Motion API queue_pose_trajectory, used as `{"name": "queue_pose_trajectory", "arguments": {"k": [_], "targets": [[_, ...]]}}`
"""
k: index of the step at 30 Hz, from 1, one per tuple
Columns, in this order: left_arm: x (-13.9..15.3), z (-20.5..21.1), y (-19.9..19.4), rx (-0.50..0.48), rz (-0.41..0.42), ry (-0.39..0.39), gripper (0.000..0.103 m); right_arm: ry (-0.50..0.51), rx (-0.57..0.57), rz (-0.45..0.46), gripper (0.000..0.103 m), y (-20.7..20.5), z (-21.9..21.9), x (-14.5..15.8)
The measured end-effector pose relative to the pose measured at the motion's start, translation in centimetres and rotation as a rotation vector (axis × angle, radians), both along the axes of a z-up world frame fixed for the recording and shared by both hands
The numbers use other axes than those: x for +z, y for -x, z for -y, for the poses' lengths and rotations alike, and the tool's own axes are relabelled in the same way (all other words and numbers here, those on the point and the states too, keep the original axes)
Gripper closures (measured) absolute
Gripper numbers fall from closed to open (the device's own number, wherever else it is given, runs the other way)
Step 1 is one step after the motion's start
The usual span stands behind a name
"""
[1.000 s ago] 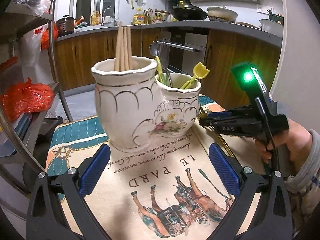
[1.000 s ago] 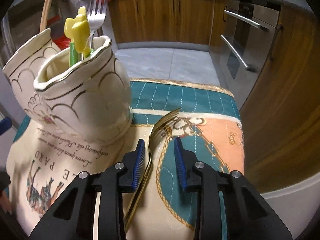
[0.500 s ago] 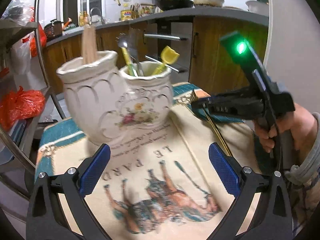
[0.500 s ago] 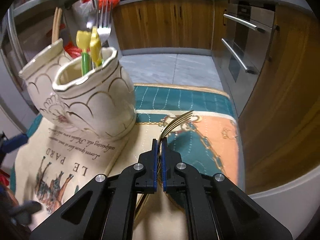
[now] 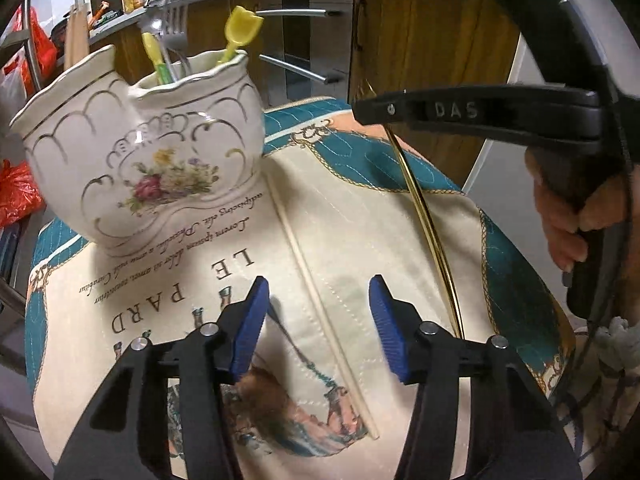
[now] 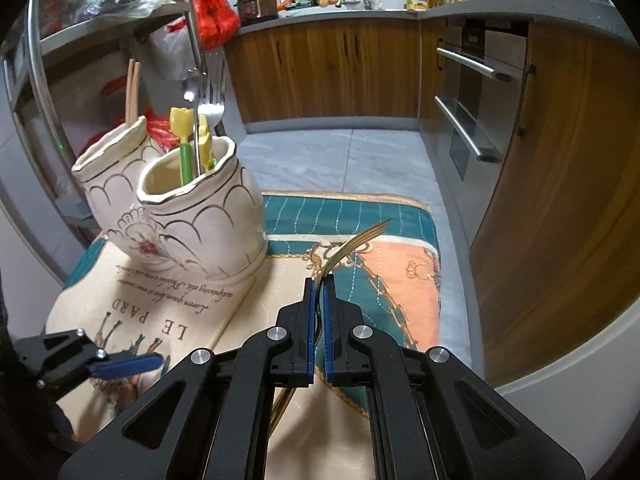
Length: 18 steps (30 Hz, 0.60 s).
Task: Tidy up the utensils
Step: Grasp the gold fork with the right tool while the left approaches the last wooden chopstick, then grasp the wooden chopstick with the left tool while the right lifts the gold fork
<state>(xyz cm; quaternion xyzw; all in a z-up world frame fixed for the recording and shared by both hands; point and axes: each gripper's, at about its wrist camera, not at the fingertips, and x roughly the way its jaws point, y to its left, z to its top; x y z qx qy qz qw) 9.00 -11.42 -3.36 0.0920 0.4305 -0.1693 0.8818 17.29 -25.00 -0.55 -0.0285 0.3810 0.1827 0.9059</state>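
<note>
My right gripper [image 6: 318, 300] is clamped tight on the gold fork [image 6: 352, 246], pads pinching its neck. Tines curve up and away toward 1 o'clock in the right wrist view; the handle runs back under the jaws toward 7 o'clock. From the left wrist view the same fork [image 5: 426, 216] hangs as a thin gold line from the gripper's tip at 1 o'clock down to about 4 o'clock, over the printed cloth [image 5: 360, 208].

My left gripper [image 5: 318, 320] is about half open and closing. A single pale chopstick [image 5: 320, 304] lies on the cloth between the blue pads [image 5: 250, 326]; the pads are not on it yet. The chopstick runs from the holder's base at 11 o'clock down to 6 o'clock.

The ceramic two-pot holder [image 5: 152, 152] stands upright on the cloth at 10 o'clock in the left wrist view. Its nearer, smaller pot holds yellow-and-green plastic utensils [image 5: 240, 36] and a steel fork [image 5: 176, 32]. The taller pot behind holds wooden chopsticks [image 6: 133, 92], seen at 10 o'clock in the right wrist view.

My hand [image 5: 576, 216] grips the right gripper's handle at 3 o'clock in the left wrist view. Kitchen cabinets [image 6: 336, 76] and an oven [image 6: 476, 108] sit behind.
</note>
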Motion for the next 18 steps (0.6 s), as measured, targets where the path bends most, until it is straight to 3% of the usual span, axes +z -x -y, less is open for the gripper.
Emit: {"name": "queue_pose_trajectory", "arguments": {"k": [5, 12, 18], "targets": [[-0.4, 0.8, -0.4, 0.013, -0.002, -0.032, 0.064, -0.002, 0.005, 0.01, 0.098, 0.0, 0.1, 0.2], [-0.5, 0.5, -0.8, 0.038, 0.001, -0.018, 0.095, -0.006, 0.012, 0.022, 0.098, 0.3, 0.1, 0.4], [-0.2, -0.7, -0.7, 0.032, 0.003, 0.004, 0.098, -0.014, 0.035, 0.052, 0.099, 1.1, -0.2, 1.1]]}}
